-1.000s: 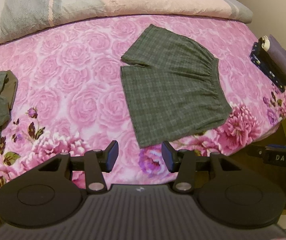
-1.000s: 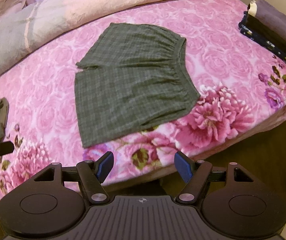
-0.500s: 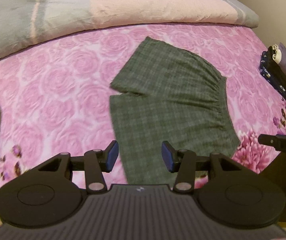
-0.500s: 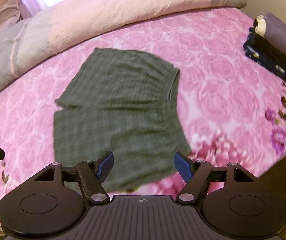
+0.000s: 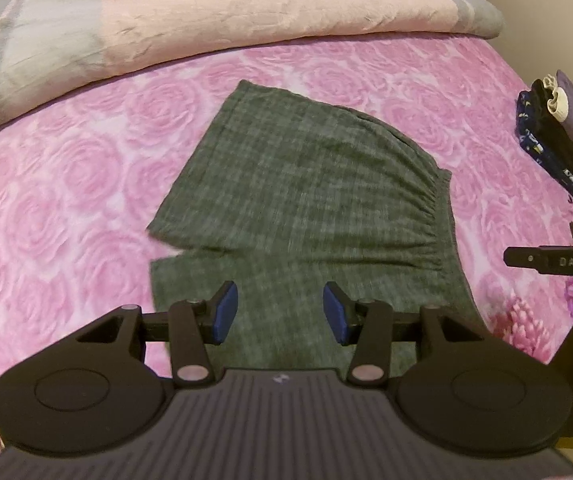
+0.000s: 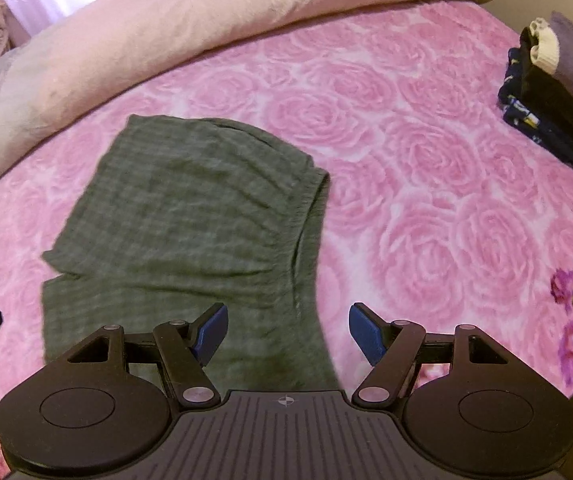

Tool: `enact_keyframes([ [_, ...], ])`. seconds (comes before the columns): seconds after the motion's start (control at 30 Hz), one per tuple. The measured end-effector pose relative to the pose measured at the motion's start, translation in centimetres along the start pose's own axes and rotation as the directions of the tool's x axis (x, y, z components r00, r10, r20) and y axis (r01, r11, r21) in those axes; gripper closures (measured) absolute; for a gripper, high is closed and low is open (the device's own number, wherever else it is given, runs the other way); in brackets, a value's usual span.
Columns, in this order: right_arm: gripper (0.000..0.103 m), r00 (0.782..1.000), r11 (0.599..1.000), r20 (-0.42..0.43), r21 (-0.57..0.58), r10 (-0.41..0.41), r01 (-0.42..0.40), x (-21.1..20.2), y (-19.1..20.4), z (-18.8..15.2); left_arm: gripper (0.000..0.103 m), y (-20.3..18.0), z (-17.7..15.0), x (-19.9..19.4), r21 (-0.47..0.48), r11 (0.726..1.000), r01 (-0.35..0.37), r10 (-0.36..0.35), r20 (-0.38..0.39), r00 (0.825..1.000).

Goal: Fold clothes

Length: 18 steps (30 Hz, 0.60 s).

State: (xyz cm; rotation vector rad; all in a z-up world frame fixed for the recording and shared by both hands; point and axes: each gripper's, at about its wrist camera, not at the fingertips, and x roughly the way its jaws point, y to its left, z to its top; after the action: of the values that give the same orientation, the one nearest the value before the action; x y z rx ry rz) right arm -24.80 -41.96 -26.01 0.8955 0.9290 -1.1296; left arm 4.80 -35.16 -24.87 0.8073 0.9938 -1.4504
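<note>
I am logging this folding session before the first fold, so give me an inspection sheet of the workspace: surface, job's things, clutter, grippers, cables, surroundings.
Surface: bed with pink rose bedspread.
Job's things: green plaid shorts spread flat, unfolded, waistband toward the right.
Clutter: stack of folded clothes at the bed's right edge.
Grippers: left gripper open above the shorts' near leg; right gripper open above the waistband's near end; neither holds cloth.
Cables: nothing seen.
Surroundings: pink and grey duvet bunched along the far side.

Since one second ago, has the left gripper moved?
Yes. The left gripper moved forward over the shorts, toward the duvet.
</note>
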Motion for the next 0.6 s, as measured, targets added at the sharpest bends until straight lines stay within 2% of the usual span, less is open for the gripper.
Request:
enact_keyframes([
  [0.13,0.033,1.0,1.0,-0.015,-0.001,-0.019,0.019,3.0,-1.0,1.9,0.06,0.3,1.7,2.6,0.034,0.999,0.022,-0.021,-0.004,1.0],
  [0.4,0.033,1.0,0.999,0.006,-0.032,-0.028,0.029,8.2,-2.3,4.5,0.062,2.1,4.8,8.8,0.136,0.986,0.096,-0.095,-0.019,0.995],
  [0.5,0.033,1.0,0.997,0.028,-0.079,-0.002,0.004,9.7,-2.9,6.1,0.063,2.9,6.0,11.0,0.175,0.976,0.128,-0.125,-0.028,0.992],
  [0.6,0.033,0.998,0.991,0.048,-0.135,0.034,-0.027,11.1,-3.4,7.9,0.063,3.7,7.8,12.8,0.254,0.953,0.168,-0.166,-0.028,0.986],
])
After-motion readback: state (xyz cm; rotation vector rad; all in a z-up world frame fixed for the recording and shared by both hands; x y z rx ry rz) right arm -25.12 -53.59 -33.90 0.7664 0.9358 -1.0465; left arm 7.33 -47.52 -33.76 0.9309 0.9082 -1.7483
